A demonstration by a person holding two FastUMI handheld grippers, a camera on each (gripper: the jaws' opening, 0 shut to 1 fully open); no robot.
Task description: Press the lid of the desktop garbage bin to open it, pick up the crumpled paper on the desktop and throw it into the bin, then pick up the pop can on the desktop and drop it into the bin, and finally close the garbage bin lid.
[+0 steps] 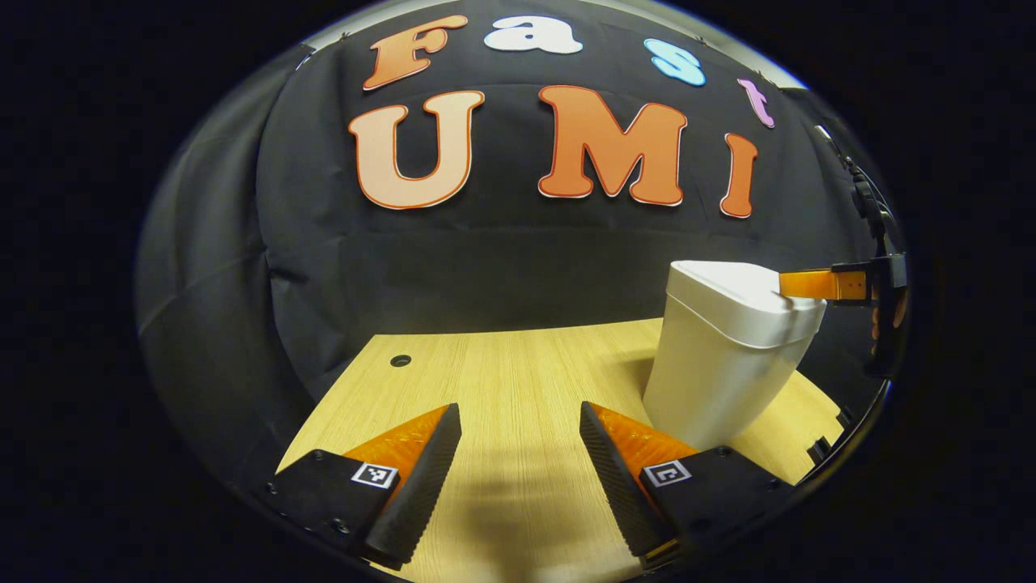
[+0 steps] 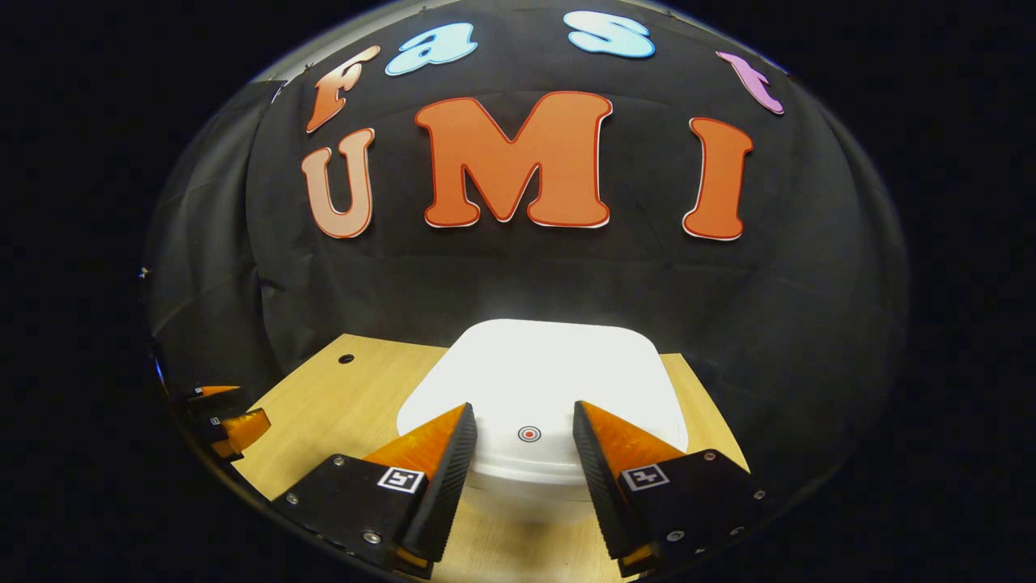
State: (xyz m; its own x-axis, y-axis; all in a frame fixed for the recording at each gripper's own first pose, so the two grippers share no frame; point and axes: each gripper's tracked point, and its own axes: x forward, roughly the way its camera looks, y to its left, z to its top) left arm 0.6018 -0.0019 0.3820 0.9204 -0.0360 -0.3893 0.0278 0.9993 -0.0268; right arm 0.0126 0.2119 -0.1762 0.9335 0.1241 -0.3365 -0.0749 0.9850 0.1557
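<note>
The white desktop bin (image 1: 720, 364) stands on the wooden table at the right of the left gripper view, its lid (image 1: 732, 291) down. In the right gripper view the lid (image 2: 542, 380) lies flat just under my right gripper (image 2: 524, 419), which is open, its fingers either side of a small red target mark (image 2: 528, 434) on the lid's near edge. From the left gripper view, that right gripper (image 1: 801, 285) reaches in over the lid's right rim. My left gripper (image 1: 520, 417) hangs open over bare table, left of the bin, holding nothing.
The light wooden table (image 1: 502, 372) has a small round hole (image 1: 400, 360) near its back left corner. Black cloth walls close the back and sides. In the right gripper view the left gripper (image 2: 222, 421) shows at the far left edge.
</note>
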